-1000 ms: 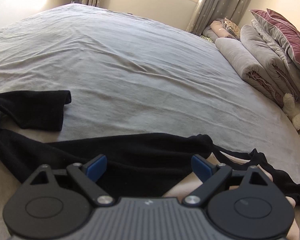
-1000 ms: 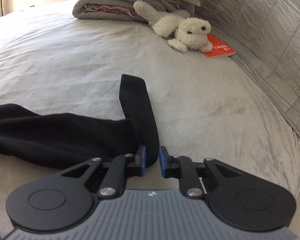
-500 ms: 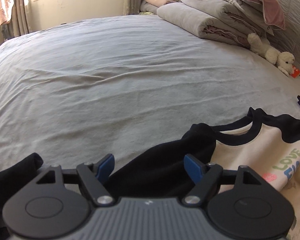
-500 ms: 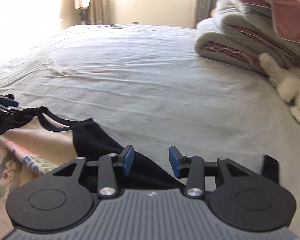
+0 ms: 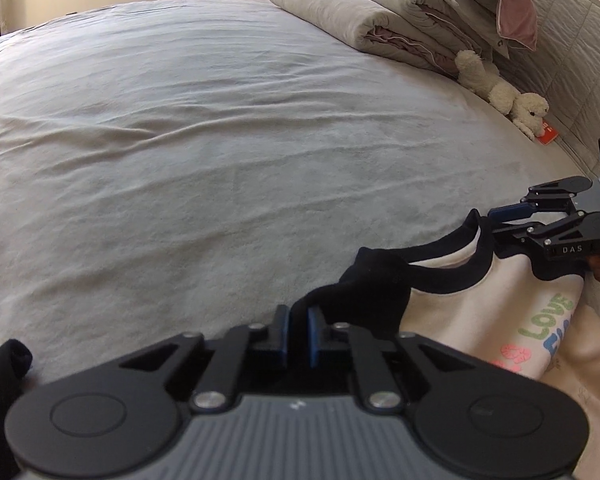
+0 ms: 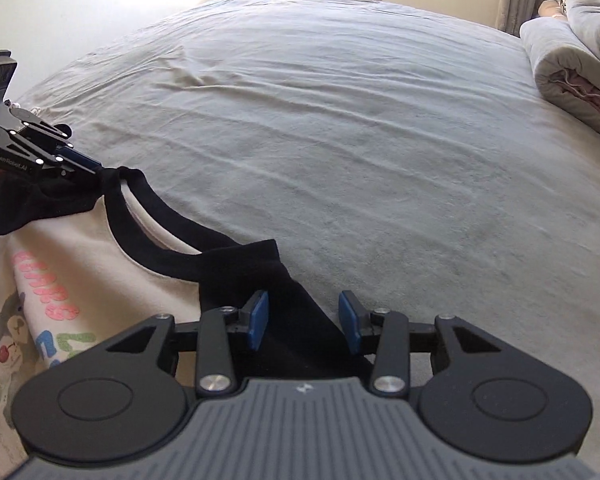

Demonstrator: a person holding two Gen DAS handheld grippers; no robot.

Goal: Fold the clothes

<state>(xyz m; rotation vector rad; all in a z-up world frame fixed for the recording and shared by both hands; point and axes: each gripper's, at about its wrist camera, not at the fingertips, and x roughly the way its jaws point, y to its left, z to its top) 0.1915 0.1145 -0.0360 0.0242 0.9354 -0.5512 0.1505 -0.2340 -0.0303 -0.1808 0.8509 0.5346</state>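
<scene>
Shirt lies at the bed edge — left hand-held gripper clamps its black shoulder; right hand-held gripper, jaws wide, straddles the other shoulder.

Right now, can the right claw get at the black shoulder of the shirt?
Probably yes: the right claw is open, and the shirt already has its black shoulder between the pads, nothing in the way.

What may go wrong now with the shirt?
1. The right gripper is open around the black shoulder, so only the left gripper is shut on the shirt; lifting now would probably pull it crooked.
2. The left grip holds only a bunched edge, which may slip out.
</scene>
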